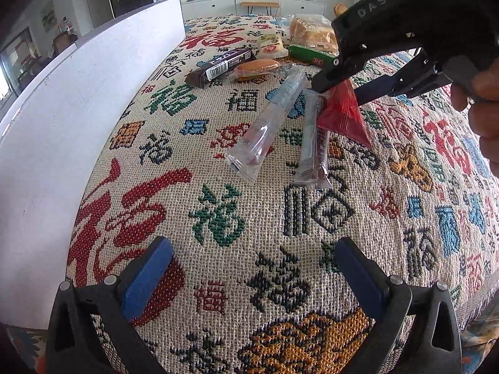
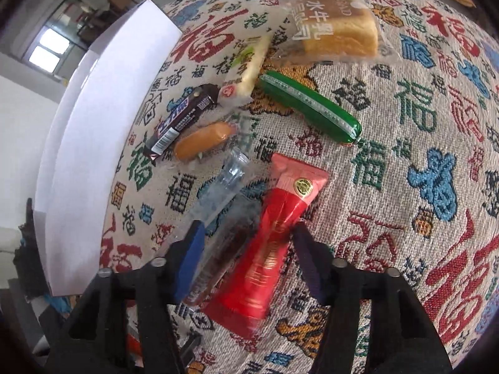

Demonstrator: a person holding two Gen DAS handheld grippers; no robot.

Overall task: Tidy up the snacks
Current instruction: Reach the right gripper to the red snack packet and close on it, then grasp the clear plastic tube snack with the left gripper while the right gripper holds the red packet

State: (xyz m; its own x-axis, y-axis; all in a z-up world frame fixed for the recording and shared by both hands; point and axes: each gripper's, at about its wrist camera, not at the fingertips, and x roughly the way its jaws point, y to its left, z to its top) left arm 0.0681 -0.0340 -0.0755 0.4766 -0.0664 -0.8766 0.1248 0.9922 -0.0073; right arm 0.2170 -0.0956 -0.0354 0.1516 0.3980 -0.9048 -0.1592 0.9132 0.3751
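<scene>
Surface: woven cloth (image 2: 389, 162) with bright characters covers my tabletop; a white board (image 1: 62, 118) stands along one edge.
Red packet (image 2: 271, 240): lies near the middle of the cloth, beside two clear sleeves (image 1: 268, 124). I judge it light, crinkly and slippery; I would take it across its middle.
Right claw (image 2: 249, 249): half open, straddling the red packet and the sleeve next to it; I cannot tell if the pads press yet.
Left claw (image 1: 249, 277): wide open, empty, above bare cloth.

3 packets (image 1: 274, 121) side by side on tablecloth (image 1: 218, 218)
</scene>
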